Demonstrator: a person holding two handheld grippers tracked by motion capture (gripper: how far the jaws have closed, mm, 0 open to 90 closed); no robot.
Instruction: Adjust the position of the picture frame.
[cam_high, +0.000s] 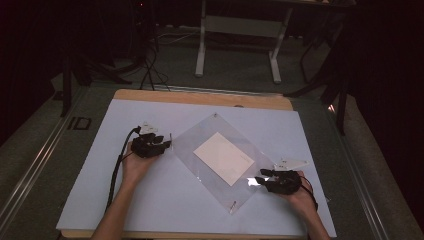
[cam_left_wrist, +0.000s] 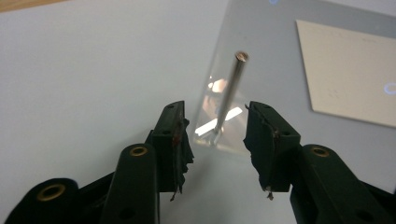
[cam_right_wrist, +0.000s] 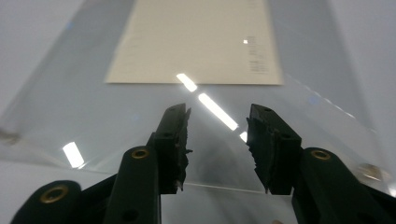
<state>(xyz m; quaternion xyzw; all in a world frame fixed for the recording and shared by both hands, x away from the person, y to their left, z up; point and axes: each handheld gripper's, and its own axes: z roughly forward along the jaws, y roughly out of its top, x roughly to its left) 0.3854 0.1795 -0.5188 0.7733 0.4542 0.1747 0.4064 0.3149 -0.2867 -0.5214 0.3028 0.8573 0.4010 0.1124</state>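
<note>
A clear plastic sheet (cam_high: 220, 162) lies as a diamond on the white board (cam_high: 150, 200), with a cream paper (cam_high: 223, 157) at its middle. My left gripper (cam_high: 167, 142) is at the sheet's left corner, open. In the left gripper view, that gripper (cam_left_wrist: 215, 112) frames the clear corner (cam_left_wrist: 219, 100) and a thin grey rod-like piece (cam_left_wrist: 232, 88) standing on it. My right gripper (cam_high: 260, 176) is open at the sheet's lower right edge. In the right gripper view, the gripper (cam_right_wrist: 217, 112) hangs just over the sheet (cam_right_wrist: 93, 116), with the paper (cam_right_wrist: 196, 42) beyond. Neither gripper holds anything.
The board rests on a wooden table (cam_high: 200, 96). A white desk frame (cam_high: 240, 30) stands on the dark floor beyond. Small dark spots mark the sheet's far corner (cam_high: 215, 115) and near corner (cam_high: 233, 204).
</note>
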